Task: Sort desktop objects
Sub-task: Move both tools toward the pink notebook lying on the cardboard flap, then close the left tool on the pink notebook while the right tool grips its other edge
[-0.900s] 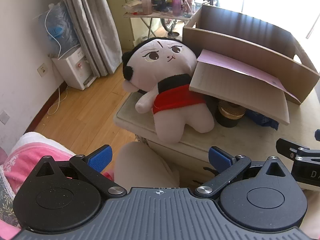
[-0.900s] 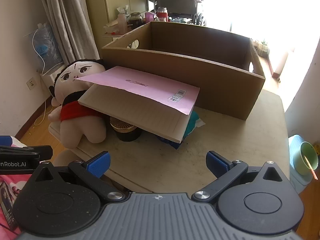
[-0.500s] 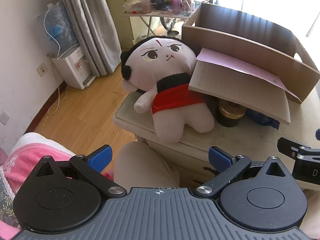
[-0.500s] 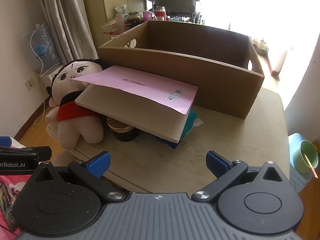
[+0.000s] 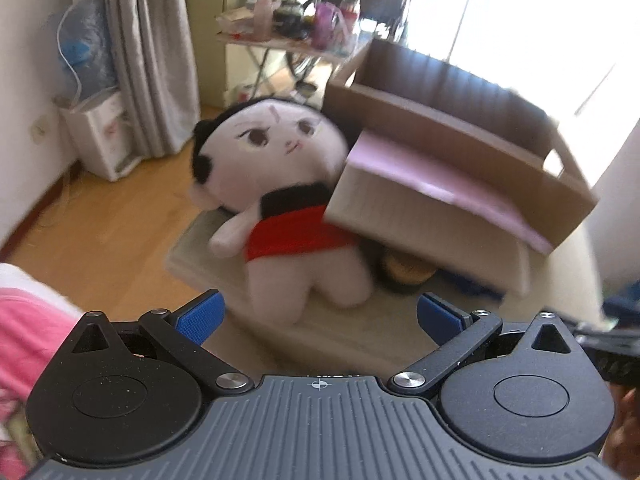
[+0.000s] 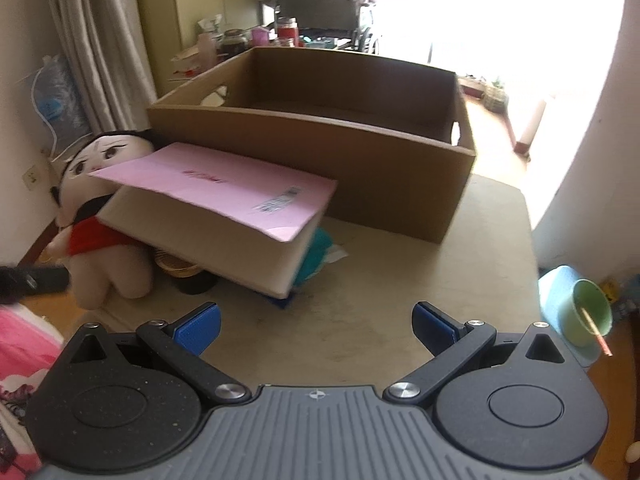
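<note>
Hovering wide-open, empty: left hand-held gripper (image 5: 318,316), right hand-held gripper (image 6: 316,322).

plush doll (image 5: 288,200) in red and black top lying on its back at table's left edge, head leaning against open cardboard box (image 6: 320,136). pink-topped flat carton (image 6: 224,216) tilting across doll's side, resting over dark round container with woven lid (image 5: 404,272) and teal-blue packet (image 6: 316,256).

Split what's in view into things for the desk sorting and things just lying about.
For the job: plush doll, pink book, dark jar, teal packet, cardboard box.
Lying about: green cup, water dispenser, curtain.
</note>
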Tool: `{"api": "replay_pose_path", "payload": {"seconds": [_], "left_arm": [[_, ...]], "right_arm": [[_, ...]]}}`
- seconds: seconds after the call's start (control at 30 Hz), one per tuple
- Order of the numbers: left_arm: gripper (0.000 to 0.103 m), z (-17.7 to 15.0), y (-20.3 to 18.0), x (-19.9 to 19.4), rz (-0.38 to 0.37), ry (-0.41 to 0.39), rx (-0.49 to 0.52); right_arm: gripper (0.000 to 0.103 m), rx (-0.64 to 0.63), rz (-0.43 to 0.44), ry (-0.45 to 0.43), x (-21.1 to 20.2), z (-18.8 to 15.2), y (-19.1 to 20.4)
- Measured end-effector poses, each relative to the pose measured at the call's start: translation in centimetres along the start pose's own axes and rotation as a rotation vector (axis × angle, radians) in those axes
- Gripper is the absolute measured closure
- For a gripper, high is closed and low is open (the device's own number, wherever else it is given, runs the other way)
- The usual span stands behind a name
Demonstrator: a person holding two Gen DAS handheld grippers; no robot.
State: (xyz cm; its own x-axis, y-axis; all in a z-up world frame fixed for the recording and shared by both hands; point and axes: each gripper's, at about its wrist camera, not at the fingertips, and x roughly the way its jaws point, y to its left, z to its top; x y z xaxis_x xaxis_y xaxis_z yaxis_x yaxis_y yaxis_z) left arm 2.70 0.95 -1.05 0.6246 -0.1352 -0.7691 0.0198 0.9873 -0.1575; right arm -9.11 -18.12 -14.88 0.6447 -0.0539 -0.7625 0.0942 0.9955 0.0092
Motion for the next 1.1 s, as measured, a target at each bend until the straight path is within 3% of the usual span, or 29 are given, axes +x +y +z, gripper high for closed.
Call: {"api": "replay_pose_path", "payload": {"seconds": [0.1,0.2,0.4,0.57,0.73,0.87,1.1], "left_arm": [[0.0,1.0,0.3,0.1,-0.038,-0.033,-0.029],[0.0,2.1,-0.1,-0.1,-0.03,-0.084,0.007],[0.0,5.1,-0.7,-0.5,-0.079,-0.17,0.024],[0.0,7.0,-2.1,0.7,-0.117,-0.185,0.064],[0.001,7.9,-4.0,2.6,-0.113,-0.148,0.128],[0.002,8.3,-5.3,5.6,-0.087,-0.041,0.17],[0.001,7.4,-6.0,8.1,-0.066,0.093,0.179]], "right_arm": [[0.0,0.024,-0.019,0.007,0.5,0.3,-1.3],[0.0,0.053,-0.016,-0.006,0.7,0.6,-2.5],[0.0,0.184,0.07,-0.102,0.0,2.2,-5.5],[0.001,0.26,0.124,-0.141,1.0,3.7,-7.3],[0.014,0.288,0.218,-0.127,3.1,5.0,-7.8],[0.024,0.331,0.305,-0.063,5.5,5.5,-7.9],[0.038,0.378,0.37,0.062,8.8,5.6,-7.5]]}}
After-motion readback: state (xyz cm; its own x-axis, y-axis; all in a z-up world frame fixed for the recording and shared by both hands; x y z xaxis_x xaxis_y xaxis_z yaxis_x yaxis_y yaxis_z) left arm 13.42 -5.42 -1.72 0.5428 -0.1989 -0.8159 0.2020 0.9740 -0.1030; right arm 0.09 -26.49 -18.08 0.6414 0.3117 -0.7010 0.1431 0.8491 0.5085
